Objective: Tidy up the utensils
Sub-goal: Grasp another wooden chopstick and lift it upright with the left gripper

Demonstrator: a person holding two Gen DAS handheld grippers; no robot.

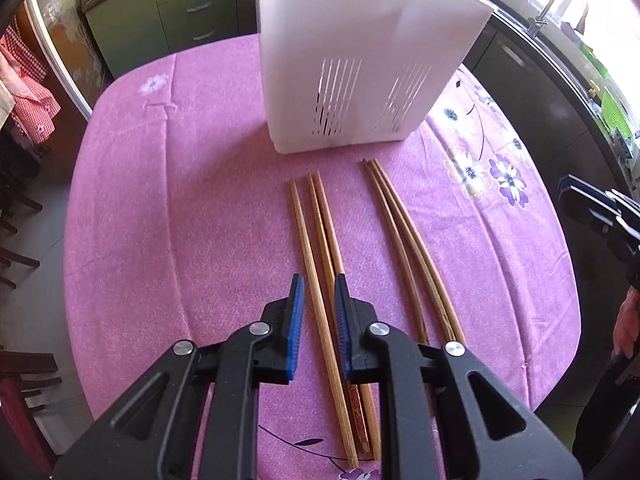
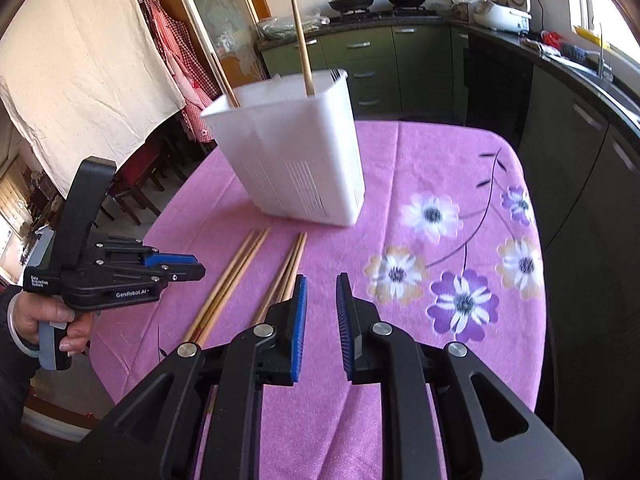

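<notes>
A white slotted utensil holder (image 1: 360,60) stands on the pink flowered tablecloth (image 1: 180,200); in the right wrist view the holder (image 2: 296,160) has two chopsticks (image 2: 302,44) standing in it. Several wooden chopsticks lie in front of it in two bundles, a left bundle (image 1: 320,248) and a right bundle (image 1: 404,240), also in the right wrist view (image 2: 236,272). My left gripper (image 1: 318,292) is open, its jaws straddling the left bundle just above it. My right gripper (image 2: 322,296) is open and empty, to the right of the chopsticks (image 2: 290,268).
The left gripper and the hand holding it show at the left of the right wrist view (image 2: 120,272). Green kitchen cabinets (image 2: 360,60) and a dark counter with a sink (image 1: 560,20) surround the table. Chairs (image 1: 16,380) stand at the left.
</notes>
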